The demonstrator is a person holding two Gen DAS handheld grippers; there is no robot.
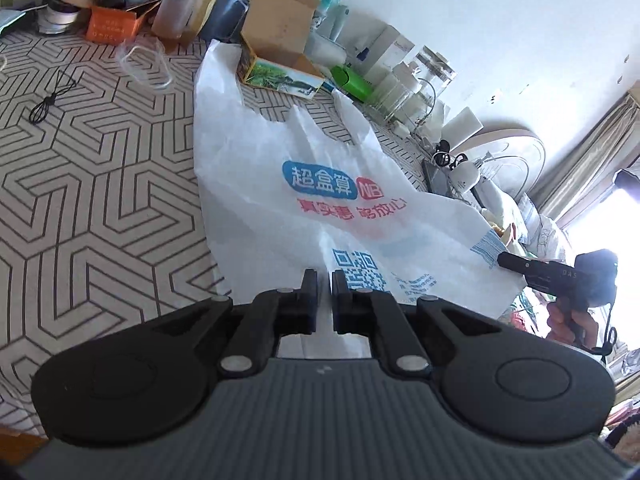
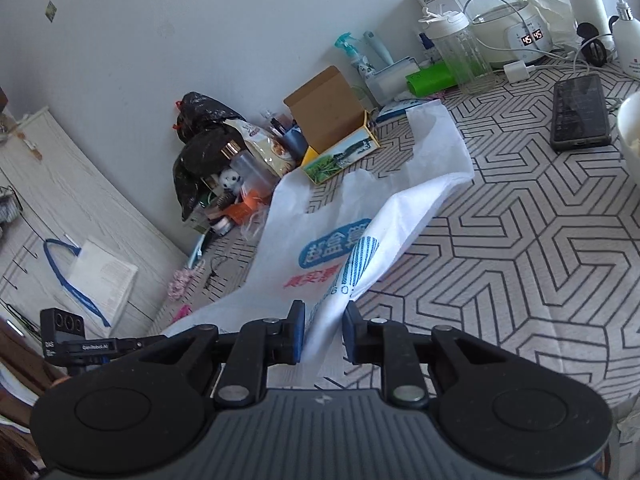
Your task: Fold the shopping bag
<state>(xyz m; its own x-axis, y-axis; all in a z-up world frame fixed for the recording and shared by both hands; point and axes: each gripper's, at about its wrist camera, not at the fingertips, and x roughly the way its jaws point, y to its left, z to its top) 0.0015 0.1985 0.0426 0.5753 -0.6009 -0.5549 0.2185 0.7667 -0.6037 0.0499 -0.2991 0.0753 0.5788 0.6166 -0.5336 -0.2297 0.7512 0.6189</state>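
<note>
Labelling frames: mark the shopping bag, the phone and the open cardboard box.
shopping bag (image 1: 320, 184), left wrist view, blue printed logo.
phone (image 2: 580, 114), right wrist view, dark screen.
open cardboard box (image 2: 326, 110), right wrist view, inside of raised flap.

One shopping bag (image 1: 280, 184), two grippers (image 1: 324, 280) (image 2: 323, 312), one phone (image 2: 580, 112), one cardboard box (image 2: 332, 112)

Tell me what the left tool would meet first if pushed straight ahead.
Probably the white shopping bag itself: the left tool points along its printed face, toward the open cardboard box beyond. Depth is unclear.
</note>
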